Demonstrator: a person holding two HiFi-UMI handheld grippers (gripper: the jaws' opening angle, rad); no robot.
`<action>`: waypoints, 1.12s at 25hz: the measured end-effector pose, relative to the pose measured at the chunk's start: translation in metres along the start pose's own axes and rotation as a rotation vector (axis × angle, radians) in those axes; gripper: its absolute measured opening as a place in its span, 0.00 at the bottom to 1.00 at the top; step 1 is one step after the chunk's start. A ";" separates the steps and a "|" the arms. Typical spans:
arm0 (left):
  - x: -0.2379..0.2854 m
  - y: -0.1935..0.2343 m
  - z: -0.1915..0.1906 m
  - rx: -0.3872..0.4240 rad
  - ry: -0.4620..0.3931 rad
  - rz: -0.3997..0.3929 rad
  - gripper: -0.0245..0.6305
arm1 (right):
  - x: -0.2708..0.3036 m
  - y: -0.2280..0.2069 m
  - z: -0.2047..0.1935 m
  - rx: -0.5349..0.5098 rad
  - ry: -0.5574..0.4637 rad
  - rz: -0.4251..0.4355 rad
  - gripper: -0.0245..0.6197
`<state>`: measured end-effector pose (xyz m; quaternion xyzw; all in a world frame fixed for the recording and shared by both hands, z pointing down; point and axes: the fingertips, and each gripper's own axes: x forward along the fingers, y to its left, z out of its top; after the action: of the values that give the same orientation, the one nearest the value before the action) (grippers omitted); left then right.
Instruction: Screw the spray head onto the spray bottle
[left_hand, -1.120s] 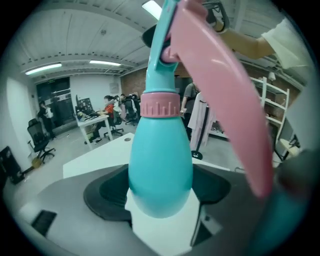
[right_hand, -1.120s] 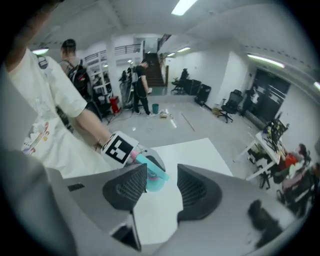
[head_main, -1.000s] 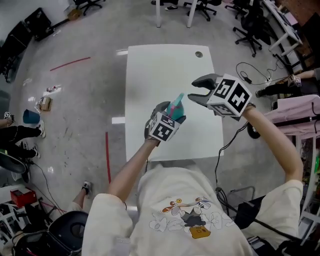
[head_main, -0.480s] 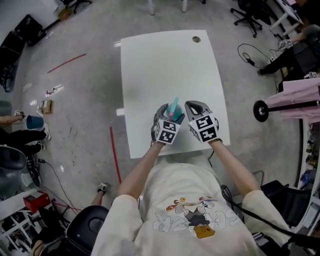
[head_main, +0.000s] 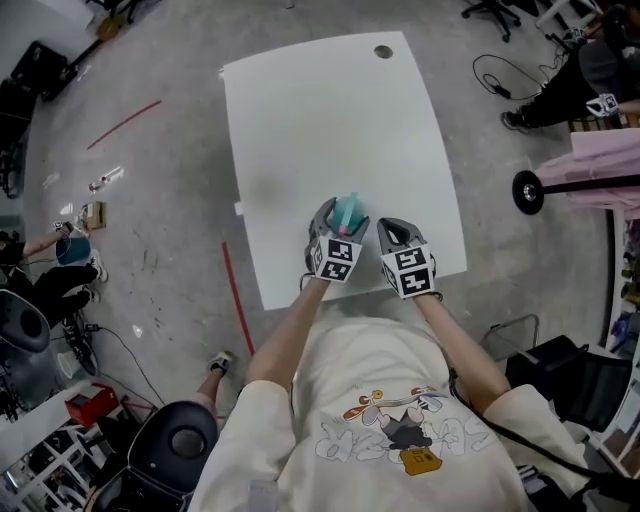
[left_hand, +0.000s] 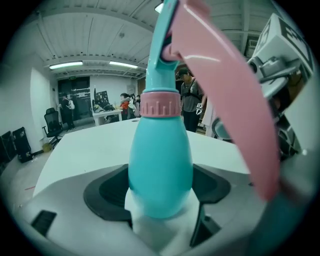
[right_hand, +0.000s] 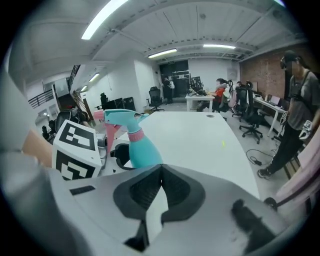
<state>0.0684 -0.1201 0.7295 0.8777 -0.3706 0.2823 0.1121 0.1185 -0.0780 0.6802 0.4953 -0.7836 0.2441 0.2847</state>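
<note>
between the jaws of the left gripper (head_main: 338, 220) stands the spray bottle (left_hand: 160, 170), upright, and both pads are pressed on its teal belly, so this gripper is grasping it firmly. above the jaws the pink collar (left_hand: 160, 107) sits on the neck, and the spray head (left_hand: 165, 45) with its long pink trigger (left_hand: 225, 90) rises over it and leans toward the right gripper's side. just beside it, on its right, is the right gripper (right_hand: 159, 192); its jaws are clenched together with nothing between them, and the bottle is ahead of it and a little to its left, not touching it. a second ago the right gripper was lifted high and away from the bottle with its jaws wide apart; now it is closed and both grippers have come down close together over the near edge of the white table (head_main: 330, 120). the left one carried the bottle down with it. i cannot tell if the bottle's base already rests on the table. to my judgement this means the turning of the head is finished, or at least paused, because the free gripper let go of nothing and took nothing. the head looks seated straight on the collar, but how tight the thread is, no view shows.
</note>
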 end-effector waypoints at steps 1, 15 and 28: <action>0.000 -0.001 0.001 0.000 -0.006 -0.002 0.61 | -0.002 0.000 -0.002 -0.002 0.005 0.005 0.05; -0.071 -0.005 -0.008 -0.167 0.027 0.003 0.79 | 0.000 0.005 0.008 0.057 -0.028 0.076 0.05; -0.159 0.001 0.051 -0.286 0.095 0.243 0.04 | -0.049 0.038 0.022 0.035 -0.103 0.111 0.05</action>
<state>-0.0015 -0.0476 0.5961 0.7874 -0.5045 0.2793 0.2180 0.0967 -0.0468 0.6264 0.4681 -0.8190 0.2474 0.2211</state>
